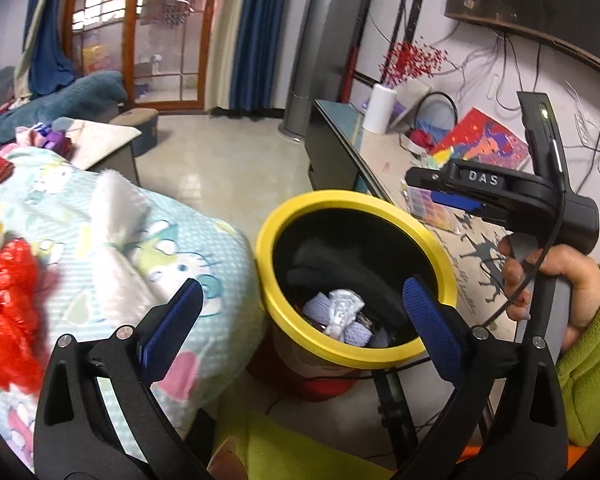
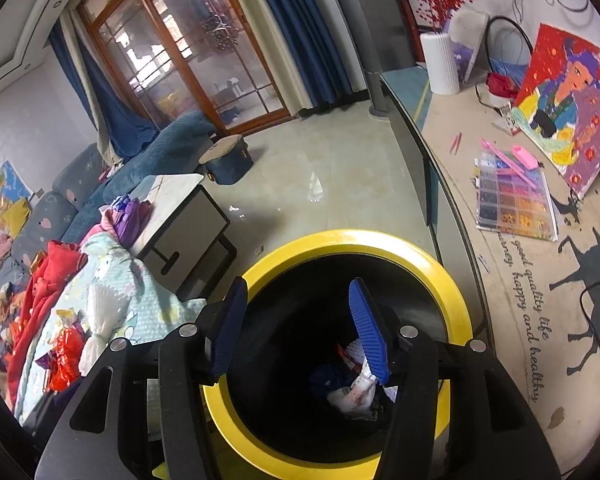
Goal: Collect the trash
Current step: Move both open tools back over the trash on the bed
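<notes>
Crumpled trash [image 1: 338, 314] is lying inside the round, yellow-rimmed bin [image 1: 284, 216], while the left gripper [image 1: 304, 312] and right gripper [image 2: 300, 324] are hovering above, jaws parted, gripping nothing.

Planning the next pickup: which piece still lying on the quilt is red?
The crinkled red plastic wrapper, at the quilt's left; the tissues beside it are white.

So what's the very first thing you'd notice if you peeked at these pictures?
The bright yellow bin jumps out first, standing between the bed and the long table, with crumpled wrappers at its dark bottom. Both tools hang over it with nothing between their blue pads: the left tool wide open and the right tool open too. Next, the shiny red wrapper lying on the cartoon blanket.
</notes>
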The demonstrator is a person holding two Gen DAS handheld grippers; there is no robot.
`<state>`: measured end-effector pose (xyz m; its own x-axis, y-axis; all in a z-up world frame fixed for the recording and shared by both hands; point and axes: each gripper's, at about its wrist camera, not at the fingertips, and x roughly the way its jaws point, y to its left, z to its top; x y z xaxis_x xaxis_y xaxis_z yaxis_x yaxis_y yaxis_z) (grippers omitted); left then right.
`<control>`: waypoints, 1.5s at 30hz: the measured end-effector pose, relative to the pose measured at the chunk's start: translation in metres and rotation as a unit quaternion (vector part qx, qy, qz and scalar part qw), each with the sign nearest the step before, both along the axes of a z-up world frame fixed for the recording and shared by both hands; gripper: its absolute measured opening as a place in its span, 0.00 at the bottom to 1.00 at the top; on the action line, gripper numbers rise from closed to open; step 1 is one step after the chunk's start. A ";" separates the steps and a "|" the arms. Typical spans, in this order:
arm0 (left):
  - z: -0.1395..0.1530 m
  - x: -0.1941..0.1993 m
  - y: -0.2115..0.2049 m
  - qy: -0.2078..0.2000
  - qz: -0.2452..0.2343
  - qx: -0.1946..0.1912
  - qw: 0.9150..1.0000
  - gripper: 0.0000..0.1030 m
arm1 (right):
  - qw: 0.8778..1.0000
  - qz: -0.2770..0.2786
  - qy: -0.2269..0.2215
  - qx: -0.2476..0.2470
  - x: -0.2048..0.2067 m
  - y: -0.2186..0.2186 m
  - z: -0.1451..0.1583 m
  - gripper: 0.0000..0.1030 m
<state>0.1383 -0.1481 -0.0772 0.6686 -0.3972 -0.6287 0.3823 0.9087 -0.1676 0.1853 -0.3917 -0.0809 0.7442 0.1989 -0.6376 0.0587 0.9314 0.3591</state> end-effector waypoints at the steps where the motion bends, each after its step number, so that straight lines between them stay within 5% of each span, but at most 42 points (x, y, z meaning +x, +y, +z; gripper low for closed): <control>1: 0.001 -0.002 0.003 -0.004 0.004 0.000 1.000 0.89 | 1.000 0.001 -0.003 -0.002 -0.001 0.002 0.002 0.52; 22: 0.031 -0.021 0.061 -0.062 0.089 -0.021 0.994 0.89 | 0.995 0.030 -0.077 -0.048 -0.029 0.062 0.040 0.70; 32: 0.044 -0.030 0.091 -0.095 0.137 -0.017 0.986 0.89 | 0.988 0.068 -0.121 -0.067 -0.048 0.108 0.055 0.77; 45: 0.052 -0.034 0.137 -0.110 0.202 -0.019 0.973 0.89 | 0.980 0.129 -0.125 -0.086 -0.062 0.156 0.057 0.78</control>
